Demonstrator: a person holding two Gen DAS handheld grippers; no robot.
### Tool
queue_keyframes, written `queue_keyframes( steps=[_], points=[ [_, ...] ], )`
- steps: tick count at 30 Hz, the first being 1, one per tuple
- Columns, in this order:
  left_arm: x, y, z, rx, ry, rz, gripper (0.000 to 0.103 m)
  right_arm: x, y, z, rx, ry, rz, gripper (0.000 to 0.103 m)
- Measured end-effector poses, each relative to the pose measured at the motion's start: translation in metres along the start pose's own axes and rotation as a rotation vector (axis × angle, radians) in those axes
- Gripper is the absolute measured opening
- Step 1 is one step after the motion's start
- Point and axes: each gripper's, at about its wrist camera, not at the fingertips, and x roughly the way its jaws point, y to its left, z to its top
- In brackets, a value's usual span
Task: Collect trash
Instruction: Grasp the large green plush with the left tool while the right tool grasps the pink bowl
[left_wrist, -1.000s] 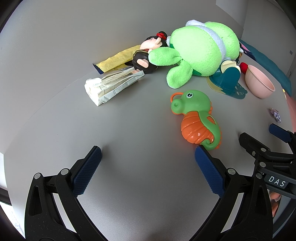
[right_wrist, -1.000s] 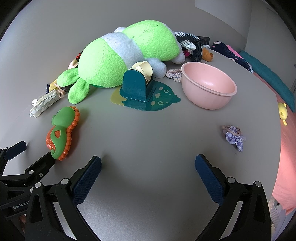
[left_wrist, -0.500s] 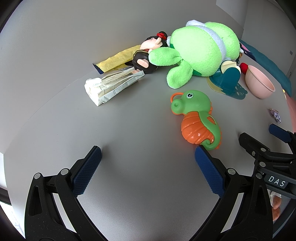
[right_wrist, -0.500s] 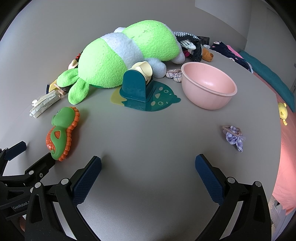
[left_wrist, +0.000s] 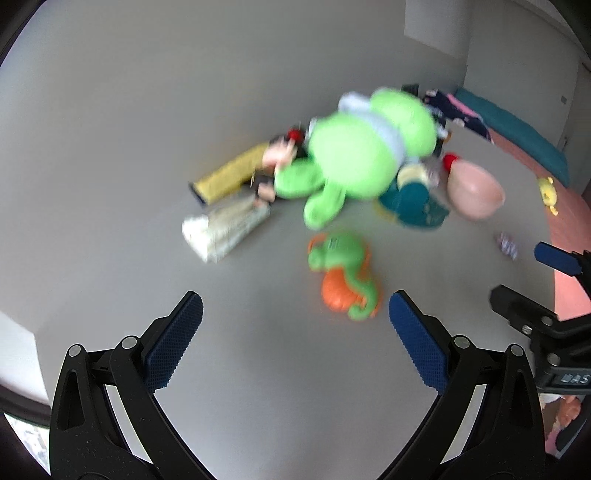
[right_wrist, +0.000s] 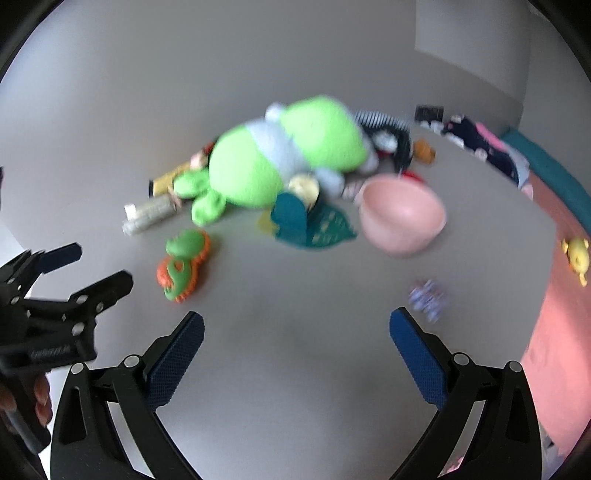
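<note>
Grey tabletop (right_wrist: 295, 350) carries a pink bowl (right_wrist: 400, 219), its inside hidden, beside a green plush toy (right_wrist: 284, 158), while both tongs (left_wrist: 295, 325) (right_wrist: 295, 332) gape wide, holding nothing.

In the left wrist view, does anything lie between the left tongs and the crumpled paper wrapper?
No. In the left wrist view, bare grey table separates the open left tongs from the crumpled paper wrapper.
</note>
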Motion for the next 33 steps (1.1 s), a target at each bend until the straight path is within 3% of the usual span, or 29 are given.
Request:
queue_keyframes(
  steps=[7,10,12,19,22,24,26,31,32,33],
  points=[
    [0.011,-0.031,0.051,0.049,-0.054,-0.042,0.098,0.007,-0.064,0.033,0.082,-0.014,-0.041,0.094],
    [0.020,-0.041,0.069,0.089,-0.068,-0.053,0.098,0.021,-0.091,0.042,0.122,0.007,-0.055,0.085],
    [0.030,-0.050,0.082,0.112,-0.073,-0.060,0.098,0.031,-0.104,0.046,0.143,0.024,-0.056,0.074],
    [0.063,-0.078,0.119,0.201,-0.076,-0.066,0.098,0.078,-0.135,0.057,0.240,0.125,-0.056,0.056],
    [0.082,-0.086,0.130,0.222,-0.052,-0.067,0.098,0.099,-0.141,0.055,0.264,0.181,-0.041,0.042],
    [0.096,-0.089,0.135,0.225,-0.036,-0.064,0.098,0.112,-0.145,0.054,0.288,0.217,-0.013,0.021],
    [0.105,-0.090,0.138,0.225,-0.023,-0.056,0.098,0.118,-0.150,0.053,0.306,0.221,0.002,0.010],
    [0.123,-0.090,0.141,0.230,-0.004,-0.019,0.097,0.106,-0.153,0.059,0.292,0.145,-0.013,0.008],
    [0.126,-0.090,0.142,0.229,-0.007,-0.015,0.094,0.103,-0.154,0.059,0.292,0.135,-0.009,0.008],
    [0.126,-0.090,0.141,0.227,-0.009,-0.018,0.083,0.100,-0.154,0.059,0.296,0.127,-0.004,0.008]
  ],
)
